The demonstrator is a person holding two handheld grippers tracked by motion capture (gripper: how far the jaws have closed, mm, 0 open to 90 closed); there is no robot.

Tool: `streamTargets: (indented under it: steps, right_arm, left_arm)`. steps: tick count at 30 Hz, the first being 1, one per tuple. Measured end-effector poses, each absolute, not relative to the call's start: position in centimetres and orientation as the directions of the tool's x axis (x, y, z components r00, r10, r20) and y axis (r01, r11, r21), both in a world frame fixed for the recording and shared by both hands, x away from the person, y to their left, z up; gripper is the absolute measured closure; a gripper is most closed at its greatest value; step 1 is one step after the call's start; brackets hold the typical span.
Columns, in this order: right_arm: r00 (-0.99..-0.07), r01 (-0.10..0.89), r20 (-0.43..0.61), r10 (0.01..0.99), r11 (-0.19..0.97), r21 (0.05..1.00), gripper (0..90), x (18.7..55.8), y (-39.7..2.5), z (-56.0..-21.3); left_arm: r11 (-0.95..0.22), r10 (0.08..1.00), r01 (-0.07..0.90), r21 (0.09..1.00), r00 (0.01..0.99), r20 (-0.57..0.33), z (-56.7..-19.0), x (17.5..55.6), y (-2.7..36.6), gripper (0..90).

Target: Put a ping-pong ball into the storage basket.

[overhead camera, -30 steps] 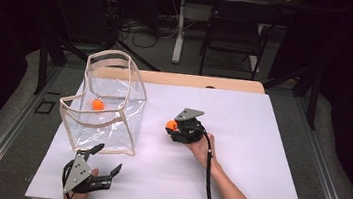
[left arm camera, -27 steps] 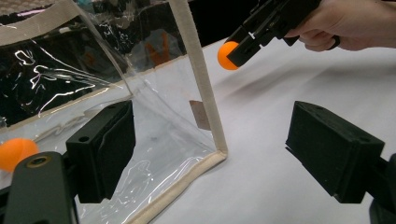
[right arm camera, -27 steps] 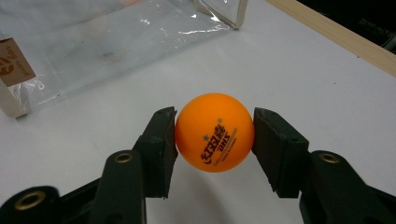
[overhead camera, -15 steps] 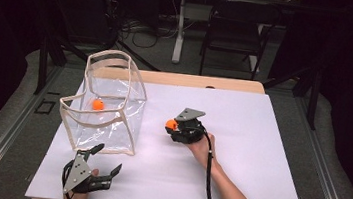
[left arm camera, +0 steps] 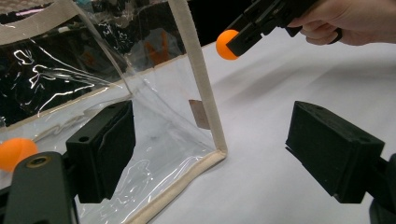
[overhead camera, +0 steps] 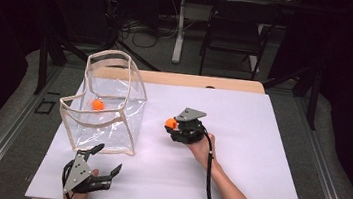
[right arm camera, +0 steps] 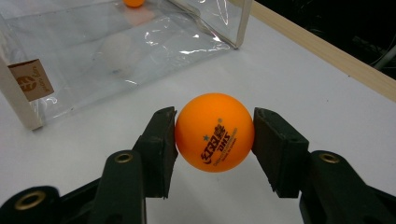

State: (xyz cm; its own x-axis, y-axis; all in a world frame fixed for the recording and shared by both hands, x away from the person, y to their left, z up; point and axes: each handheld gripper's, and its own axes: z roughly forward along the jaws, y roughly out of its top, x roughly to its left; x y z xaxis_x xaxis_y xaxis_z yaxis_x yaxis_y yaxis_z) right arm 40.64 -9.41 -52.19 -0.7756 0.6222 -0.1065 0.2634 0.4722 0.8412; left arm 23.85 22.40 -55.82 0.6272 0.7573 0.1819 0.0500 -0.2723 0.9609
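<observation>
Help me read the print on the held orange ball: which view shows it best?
The right gripper view: the held orange ball sits close, print legible, between the right tool jaws. The high view and left gripper view show it small and distant.

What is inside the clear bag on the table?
One orange ball lies on the floor of the clear bag. The walls are see-through, so little is covered; glare blurs some corners. A second ball is outside, in the right gripper.
</observation>
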Motion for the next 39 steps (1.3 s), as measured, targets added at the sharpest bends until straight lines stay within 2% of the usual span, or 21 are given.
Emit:
streamTargets:
  steps: [39]
  right_arm:
    - [-0.781, 0.22, -0.115, 0.614, 0.443, 0.869, 50.2, 40.0, -9.6, -50.1]
  left_arm:
    - [-0.27, 0.759, 0.047, 0.962, 0.625, 0.183, -55.8, 23.9, 22.4, 15.5]
